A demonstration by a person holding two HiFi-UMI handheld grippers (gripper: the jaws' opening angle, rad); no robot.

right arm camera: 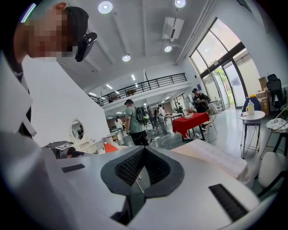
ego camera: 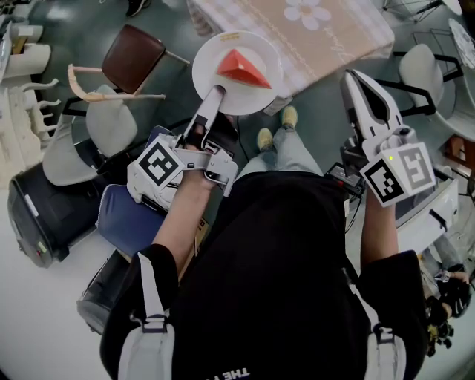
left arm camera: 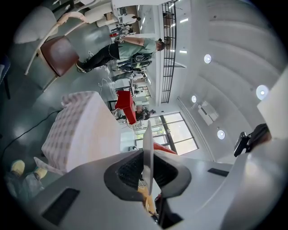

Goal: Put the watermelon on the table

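Note:
A red wedge of watermelon (ego camera: 241, 68) lies on a round white plate (ego camera: 215, 56). My left gripper (ego camera: 216, 93) is shut on the plate's near rim and holds it level in the air, just short of the table (ego camera: 297, 26) with the checked cloth. In the left gripper view the plate (left arm camera: 147, 150) shows edge-on between the pads, with the watermelon (left arm camera: 164, 148) behind it and the table (left arm camera: 81, 130) to the left. My right gripper (ego camera: 354, 79) hangs beside the table's near corner, shut with nothing in it. Its view shows the watermelon (right arm camera: 110, 147) and the table (right arm camera: 211, 157).
A brown-seated chair (ego camera: 133, 58) and a white chair (ego camera: 111, 126) stand to the left, and another white chair (ego camera: 419, 70) stands to the right. A flower print marks the tablecloth (ego camera: 308, 13). People (right arm camera: 134, 123) and a red-clothed table (right arm camera: 191, 121) are farther off in the hall.

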